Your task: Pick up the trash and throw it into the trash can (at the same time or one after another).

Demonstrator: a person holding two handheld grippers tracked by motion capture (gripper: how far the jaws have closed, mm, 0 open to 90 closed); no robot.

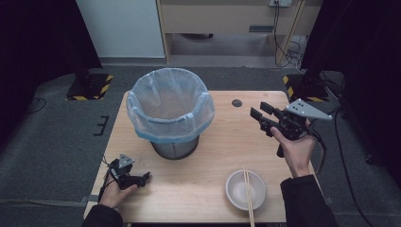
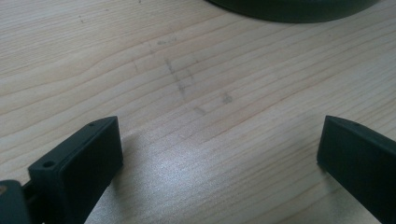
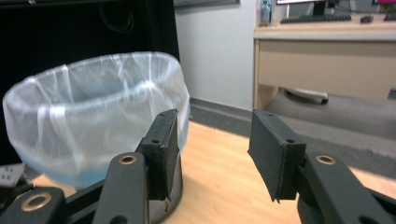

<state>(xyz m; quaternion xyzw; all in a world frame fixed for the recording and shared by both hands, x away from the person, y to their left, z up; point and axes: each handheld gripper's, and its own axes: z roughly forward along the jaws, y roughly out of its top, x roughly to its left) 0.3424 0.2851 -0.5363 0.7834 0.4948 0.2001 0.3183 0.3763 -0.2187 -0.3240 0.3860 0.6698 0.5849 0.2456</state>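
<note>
Fingers of the right gripper (image 1: 259, 114): two black pads (image 3: 162, 142), spread partway, nothing between them, nothing touched. The right gripper is held above the far right part of the light wooden table (image 1: 222, 142), at about 2 o'clock from the table's middle, and points toward 10 o'clock.

Fingers of the left gripper (image 1: 145, 176): two black pads (image 2: 95, 156) spread wide, with bare wood grain in the gap and no object pinched. The left gripper sits low at the near left corner of the table, at about 8 o'clock, and points toward 3 o'clock.

Surroundings: a dark round waste bin lined with a pale blue translucent plastic bag (image 1: 170, 111) stands upright at about 11 o'clock from the table's middle, mouth open upward. It lies just ahead of the right gripper's line of aim; in the right gripper view the bag's rim stands behind that gripper's left pad.

A white round bowl (image 1: 245, 189) rests on the table at about 5 o'clock, near the front edge, well apart from both grippers. A pair of light wooden chopsticks (image 1: 247, 191) lies across the bowl. Their long axis runs from 12 o'clock to 6 o'clock, with the near ends overhanging the bowl's rim toward the person.

A small dark disc (image 1: 237, 102) is set in the table surface at about 1 o'clock.
</note>
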